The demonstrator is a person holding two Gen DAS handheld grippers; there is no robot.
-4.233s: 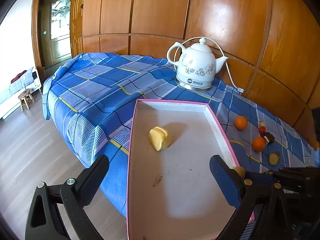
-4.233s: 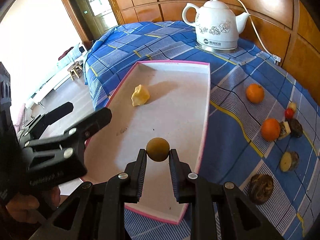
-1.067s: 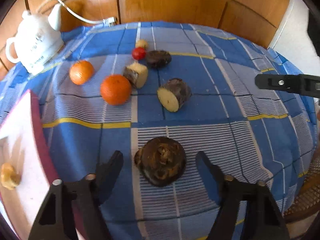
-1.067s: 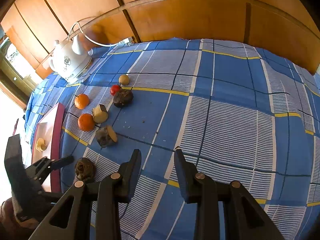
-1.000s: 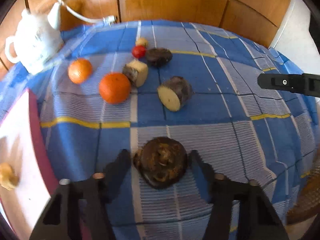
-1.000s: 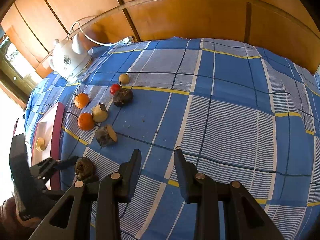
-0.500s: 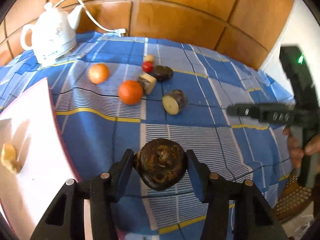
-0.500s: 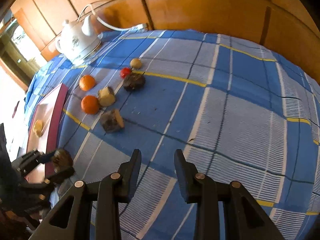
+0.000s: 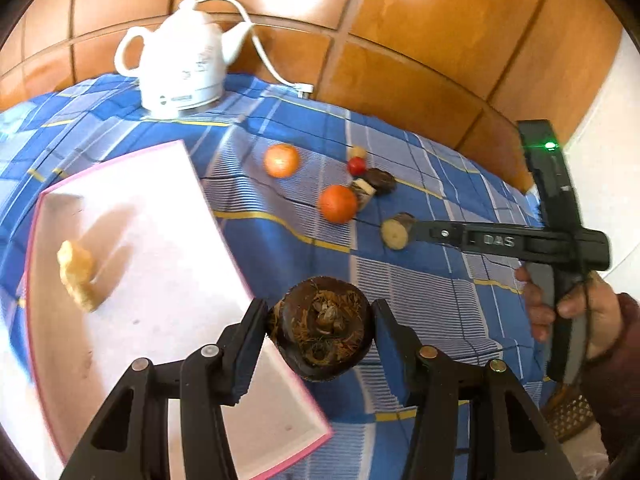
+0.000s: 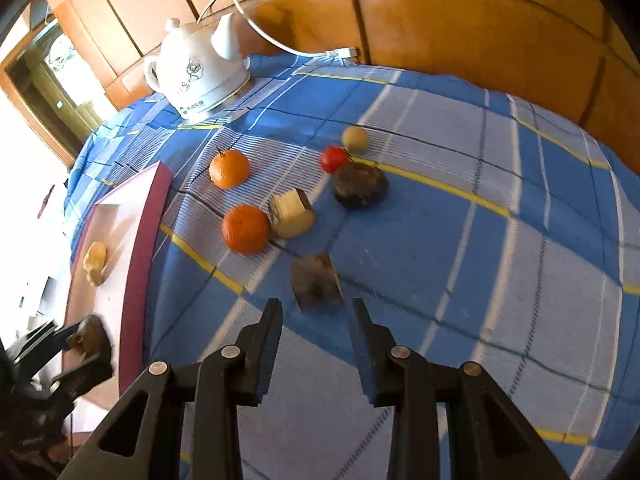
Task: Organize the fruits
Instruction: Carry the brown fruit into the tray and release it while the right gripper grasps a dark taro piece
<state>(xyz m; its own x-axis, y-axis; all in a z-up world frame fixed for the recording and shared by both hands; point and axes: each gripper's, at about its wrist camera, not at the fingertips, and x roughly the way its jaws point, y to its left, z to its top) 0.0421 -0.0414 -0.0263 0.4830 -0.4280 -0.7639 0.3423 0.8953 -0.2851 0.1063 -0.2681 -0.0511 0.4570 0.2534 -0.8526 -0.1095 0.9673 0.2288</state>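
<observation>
My left gripper (image 9: 320,326) is shut on a dark brown round fruit (image 9: 322,330) and holds it above the near right edge of the pink-rimmed white tray (image 9: 168,264); it also shows in the right wrist view (image 10: 86,338). A yellow fruit piece (image 9: 76,274) lies in the tray. My right gripper (image 10: 316,320) is open and empty, just short of a cut brown fruit piece (image 10: 316,282) on the blue checked cloth. Two oranges (image 10: 246,228), a pale cut piece (image 10: 292,212), a dark fruit (image 10: 360,186), a small red fruit (image 10: 334,159) and a tan round fruit (image 10: 355,138) lie beyond.
A white electric kettle (image 10: 200,76) with its cord stands at the back by the wooden wall panels (image 10: 440,20). The blue cloth (image 10: 500,240) stretches bare to the right. The tray's maroon side (image 10: 144,240) rises left of the oranges. A doorway (image 10: 52,80) is far left.
My left gripper closed on the dark brown fruit, lifted it and carried it left over the tray's edge. My right gripper moved in toward the cut brown piece, staying open.
</observation>
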